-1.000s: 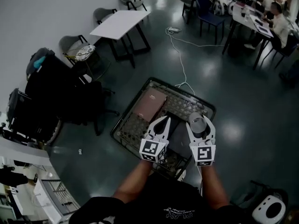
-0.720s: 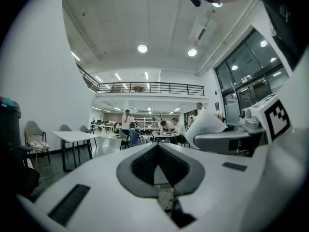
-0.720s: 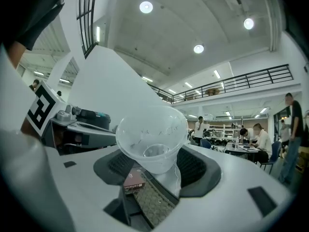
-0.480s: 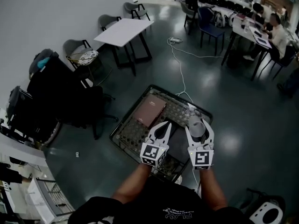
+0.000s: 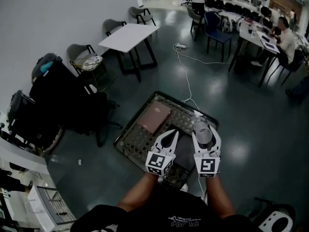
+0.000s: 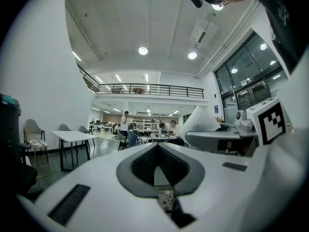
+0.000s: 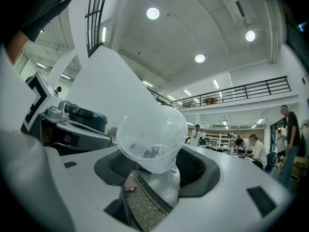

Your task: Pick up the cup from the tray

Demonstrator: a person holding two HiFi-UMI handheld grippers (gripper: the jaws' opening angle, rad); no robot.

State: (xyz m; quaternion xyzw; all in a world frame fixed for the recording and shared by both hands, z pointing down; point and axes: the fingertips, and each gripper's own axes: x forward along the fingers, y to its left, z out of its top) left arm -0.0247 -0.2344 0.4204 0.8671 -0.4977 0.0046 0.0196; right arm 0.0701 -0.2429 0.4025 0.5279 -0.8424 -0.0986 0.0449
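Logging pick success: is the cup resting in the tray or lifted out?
Lifted out. The clear cup sits clamped between the fingers of the right gripper, and the tray shows well below it.

Black short-sleeved shirt [image 5: 140, 219] with small white print, lower centre. White left gripper [image 5: 172, 132] and white right gripper [image 5: 205, 131]: dark grey pads [image 6: 145, 166], black-and-white marker cubes [image 5: 158, 162].

Left gripper [image 5: 170, 133] and right gripper [image 5: 203, 129] held out level, side by side. Left jaws closed together, nothing between them. Right jaws clamp the cup [image 7: 152, 139].
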